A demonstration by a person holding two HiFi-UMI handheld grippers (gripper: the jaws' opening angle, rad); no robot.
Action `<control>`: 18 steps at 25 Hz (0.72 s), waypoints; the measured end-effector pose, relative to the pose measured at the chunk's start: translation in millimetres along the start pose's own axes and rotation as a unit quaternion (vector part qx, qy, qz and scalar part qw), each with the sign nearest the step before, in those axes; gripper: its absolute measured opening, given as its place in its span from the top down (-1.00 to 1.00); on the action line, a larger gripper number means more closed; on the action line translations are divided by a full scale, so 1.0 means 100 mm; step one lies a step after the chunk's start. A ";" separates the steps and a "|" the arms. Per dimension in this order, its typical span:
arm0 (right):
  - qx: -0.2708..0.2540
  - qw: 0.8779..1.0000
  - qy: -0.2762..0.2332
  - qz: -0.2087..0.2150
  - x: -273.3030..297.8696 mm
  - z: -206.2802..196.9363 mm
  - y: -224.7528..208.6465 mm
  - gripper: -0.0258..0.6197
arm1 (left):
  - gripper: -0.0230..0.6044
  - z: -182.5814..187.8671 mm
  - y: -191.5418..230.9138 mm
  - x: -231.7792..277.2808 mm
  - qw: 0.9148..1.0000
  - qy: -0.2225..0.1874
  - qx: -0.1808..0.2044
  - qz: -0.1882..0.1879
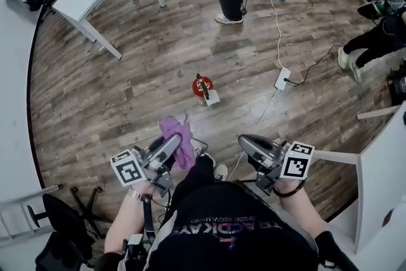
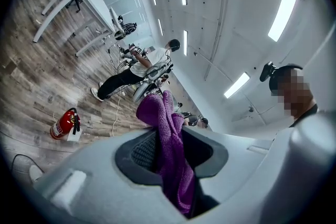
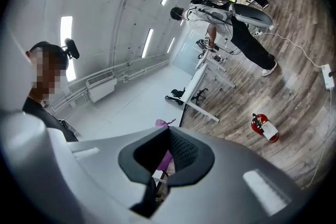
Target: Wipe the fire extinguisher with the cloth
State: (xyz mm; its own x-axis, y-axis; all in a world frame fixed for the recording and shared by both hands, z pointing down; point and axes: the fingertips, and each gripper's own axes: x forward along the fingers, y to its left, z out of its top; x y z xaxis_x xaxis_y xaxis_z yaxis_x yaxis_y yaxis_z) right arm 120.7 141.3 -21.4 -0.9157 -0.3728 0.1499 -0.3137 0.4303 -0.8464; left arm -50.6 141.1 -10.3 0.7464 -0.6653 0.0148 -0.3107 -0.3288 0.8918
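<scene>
1. Slippage: the left gripper (image 1: 177,135) is clamped on the purple cloth (image 2: 170,155), but much of it hangs bunched beyond the jaws. A hard drag could pull it free.
2. Tipping: the fire extinguisher (image 1: 202,87) stands unbraced on the wooden floor (image 1: 127,85), far ahead of both grippers. A sideways wipe may topple it.
3. The right gripper (image 1: 246,138) is clenched and empty, so it must open before it can steady the cylinder.
4. Snagging: the white tag (image 1: 212,97) on the extinguisher's right could catch the cloth.
</scene>
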 end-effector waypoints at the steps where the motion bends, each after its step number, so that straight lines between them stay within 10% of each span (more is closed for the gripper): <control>1: -0.002 1.000 -0.002 -0.002 0.08 0.09 -0.02 0.91 | 0.59 0.09 0.06 0.03 1.000 0.002 -0.001 -0.001; 18: -0.017 1.000 0.005 -0.002 0.97 1.04 -0.51 0.91 | 0.59 1.03 0.91 0.38 1.000 0.002 -0.006 0.027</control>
State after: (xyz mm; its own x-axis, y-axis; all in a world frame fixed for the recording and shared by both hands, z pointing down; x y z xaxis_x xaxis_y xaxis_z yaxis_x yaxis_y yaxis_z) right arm 74.3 -2.2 -16.8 -0.9170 -0.3657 0.1591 -0.3259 0.4570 -0.8276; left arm -111.2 17.2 24.5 0.7314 -0.6787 0.0659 -0.3442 -0.2840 0.8949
